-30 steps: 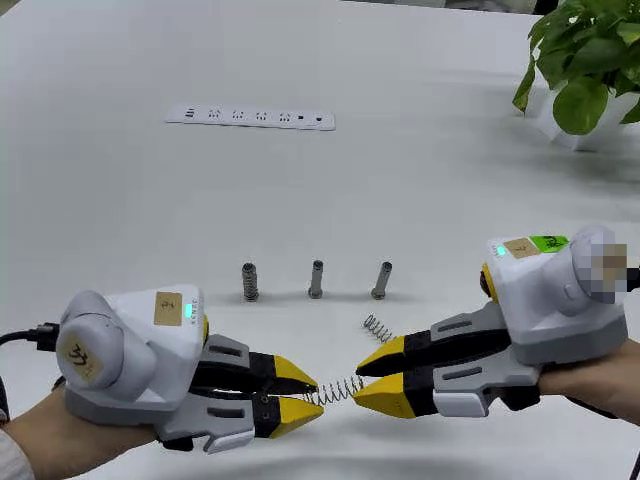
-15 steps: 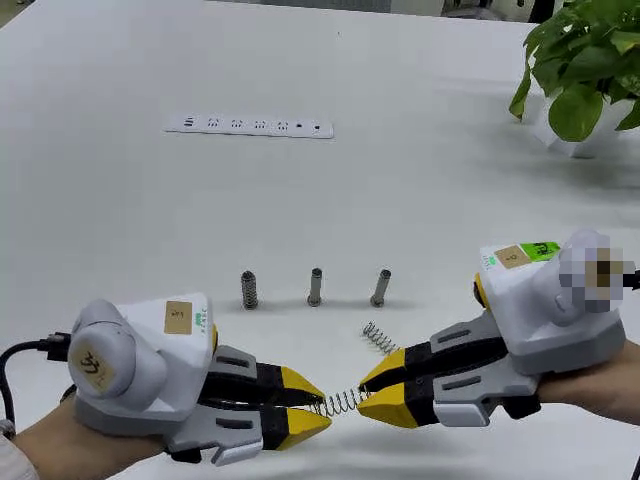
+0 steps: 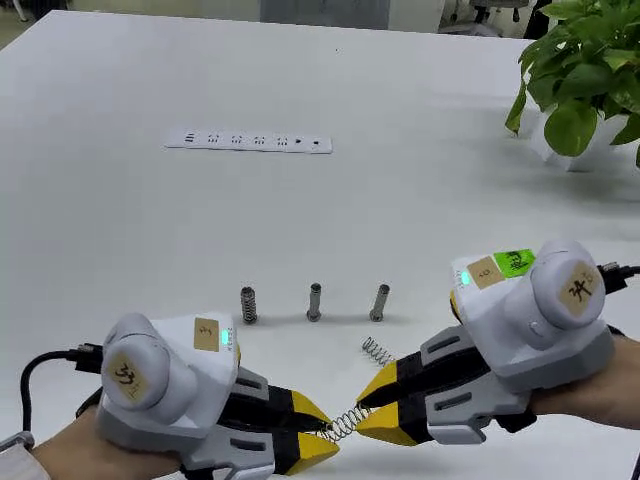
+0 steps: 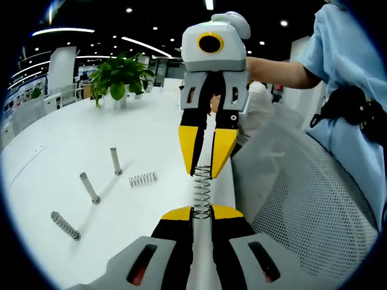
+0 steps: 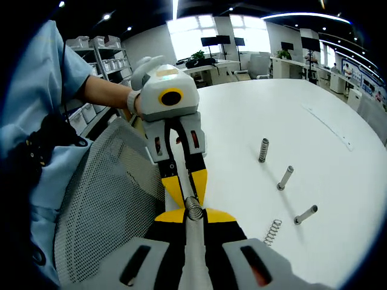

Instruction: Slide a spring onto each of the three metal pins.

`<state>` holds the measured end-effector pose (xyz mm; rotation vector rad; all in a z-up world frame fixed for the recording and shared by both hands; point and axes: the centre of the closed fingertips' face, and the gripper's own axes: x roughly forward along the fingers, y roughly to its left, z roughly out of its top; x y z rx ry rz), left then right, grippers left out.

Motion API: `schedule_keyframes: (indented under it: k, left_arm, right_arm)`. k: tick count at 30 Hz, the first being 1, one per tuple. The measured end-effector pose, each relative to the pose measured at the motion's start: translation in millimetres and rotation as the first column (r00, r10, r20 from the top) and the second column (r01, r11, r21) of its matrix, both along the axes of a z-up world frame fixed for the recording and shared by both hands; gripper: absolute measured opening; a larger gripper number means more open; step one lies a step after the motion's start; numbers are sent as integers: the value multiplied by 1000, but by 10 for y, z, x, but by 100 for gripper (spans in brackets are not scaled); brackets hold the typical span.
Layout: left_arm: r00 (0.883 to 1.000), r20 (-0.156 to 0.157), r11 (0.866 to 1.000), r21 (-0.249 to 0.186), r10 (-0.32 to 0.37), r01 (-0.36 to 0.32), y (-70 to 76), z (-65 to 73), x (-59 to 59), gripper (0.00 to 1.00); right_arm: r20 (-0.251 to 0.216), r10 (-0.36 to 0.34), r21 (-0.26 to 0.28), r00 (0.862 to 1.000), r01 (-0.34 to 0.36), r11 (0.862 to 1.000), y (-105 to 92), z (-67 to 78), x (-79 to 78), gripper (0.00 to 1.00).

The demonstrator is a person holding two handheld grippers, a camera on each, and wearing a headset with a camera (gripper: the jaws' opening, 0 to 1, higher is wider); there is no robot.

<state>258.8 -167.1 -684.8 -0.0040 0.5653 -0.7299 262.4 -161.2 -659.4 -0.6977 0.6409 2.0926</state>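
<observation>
— Anything between the grippers and the pins (image 3: 314, 302)?
— Just a loose spring (image 3: 376, 351) on the table (image 3: 120, 230). There's a power strip (image 3: 248, 142) far behind.
— The fingers?
— Shut. The left gripper (image 3: 328, 437) and right gripper (image 3: 363, 415) each pinch an end of a second spring (image 3: 345, 422), short of the pins.

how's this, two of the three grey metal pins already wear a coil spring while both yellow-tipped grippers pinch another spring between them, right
One, not two. In the head view only the leftmost grey metal pin wears a spring; the middle pin and right pin are bare. The left gripper and right gripper do pinch another spring.
</observation>
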Motion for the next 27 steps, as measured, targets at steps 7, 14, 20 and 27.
schedule_keyframes:
  k: [7,14,20,27]
  left_arm:
    - [1000,-13,1000,5,2,-1,32,-33,12,9]
    - [1000,7,1000,4,22,-22,67,-9,28,9]
    - [999,23,999,-17,38,-38,54,7,44,9]
    - [996,48,995,-63,75,-72,65,68,94,9]
  right_arm:
    - [65,77,-17,995,-76,997,77,12,-41,12]
    - [75,97,-27,992,-95,995,94,24,-19,12]
    - [76,123,-35,990,-120,992,91,45,-7,12]
    - [30,135,-31,990,-134,990,131,167,0,18]
